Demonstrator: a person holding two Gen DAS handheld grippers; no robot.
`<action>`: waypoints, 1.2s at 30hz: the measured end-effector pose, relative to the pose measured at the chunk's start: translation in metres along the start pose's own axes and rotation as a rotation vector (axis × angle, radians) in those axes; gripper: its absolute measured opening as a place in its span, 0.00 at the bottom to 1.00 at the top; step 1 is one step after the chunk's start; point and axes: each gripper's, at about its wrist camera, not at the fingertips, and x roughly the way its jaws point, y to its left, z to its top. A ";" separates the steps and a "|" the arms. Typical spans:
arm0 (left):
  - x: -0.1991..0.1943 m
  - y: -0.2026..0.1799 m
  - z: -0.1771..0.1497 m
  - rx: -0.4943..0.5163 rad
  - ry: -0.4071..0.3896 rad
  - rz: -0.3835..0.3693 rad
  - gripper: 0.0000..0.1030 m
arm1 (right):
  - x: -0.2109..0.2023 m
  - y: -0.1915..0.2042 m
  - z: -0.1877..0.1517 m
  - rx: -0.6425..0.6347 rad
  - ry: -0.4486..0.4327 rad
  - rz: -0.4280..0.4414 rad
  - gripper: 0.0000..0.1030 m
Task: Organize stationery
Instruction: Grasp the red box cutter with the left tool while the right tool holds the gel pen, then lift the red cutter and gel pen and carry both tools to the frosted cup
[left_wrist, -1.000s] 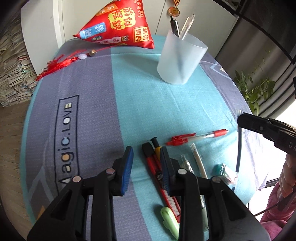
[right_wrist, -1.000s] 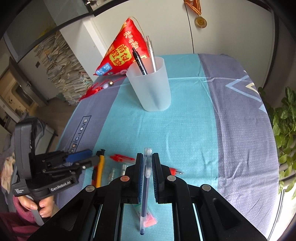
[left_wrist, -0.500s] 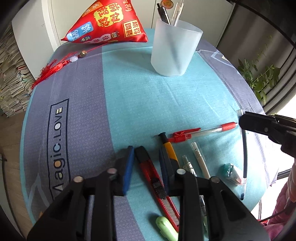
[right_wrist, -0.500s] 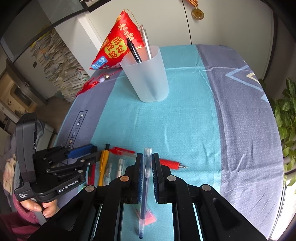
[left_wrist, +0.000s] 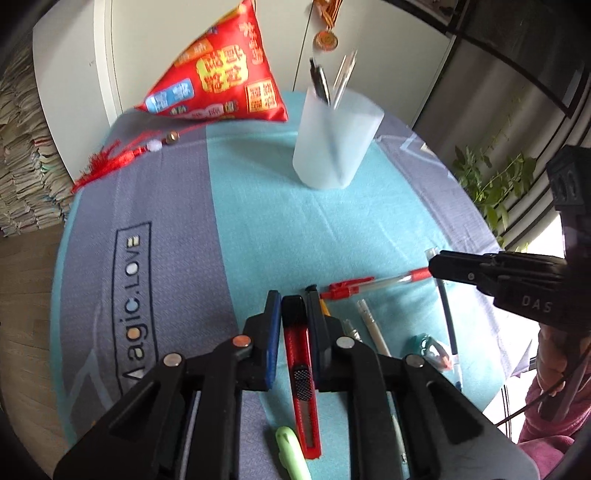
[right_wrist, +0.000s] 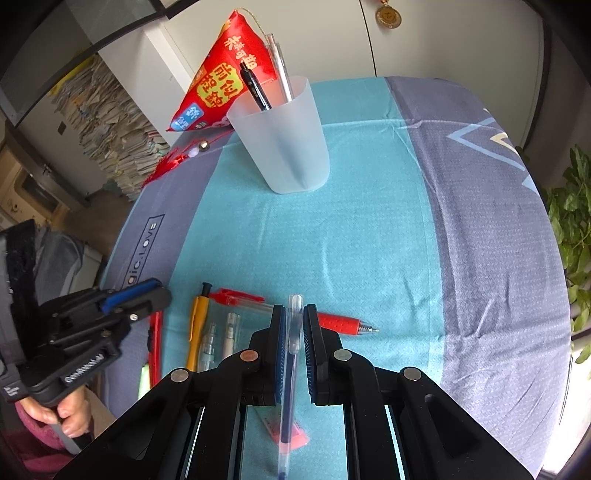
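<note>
A frosted cup (left_wrist: 334, 142) (right_wrist: 282, 138) stands at the far middle of the table with pens in it. My left gripper (left_wrist: 293, 308) is shut on a red utility knife (left_wrist: 301, 363), which runs back between the fingers. In the right wrist view the left gripper (right_wrist: 147, 293) sits low at the left. My right gripper (right_wrist: 294, 319) is shut on a clear blue pen (right_wrist: 290, 373) and holds it above the table; it also shows in the left wrist view (left_wrist: 448, 325). A red pen (left_wrist: 373, 284) (right_wrist: 341, 324) lies on the cloth between the grippers.
Near the front lie a yellow pen (right_wrist: 195, 325), white pens (left_wrist: 373, 325), a green item (left_wrist: 291, 456) and a pink eraser (right_wrist: 291, 434). A red pouch (left_wrist: 221, 81) with a tassel (left_wrist: 122, 158) sits at the back left. A plant (right_wrist: 572, 221) stands beyond the right edge.
My left gripper has moved over the red utility knife and closed on it. My right gripper keeps hold of the blue pen and has shifted slightly toward the cup.
</note>
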 end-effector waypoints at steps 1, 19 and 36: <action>-0.005 0.000 0.002 -0.001 -0.015 -0.001 0.11 | -0.002 0.001 0.000 -0.003 -0.009 0.001 0.10; -0.045 -0.007 0.021 0.046 -0.138 -0.008 0.11 | 0.006 0.017 -0.003 -0.142 0.068 -0.123 0.25; -0.048 -0.010 0.020 0.038 -0.144 -0.024 0.11 | -0.003 0.008 0.018 -0.099 -0.001 -0.080 0.13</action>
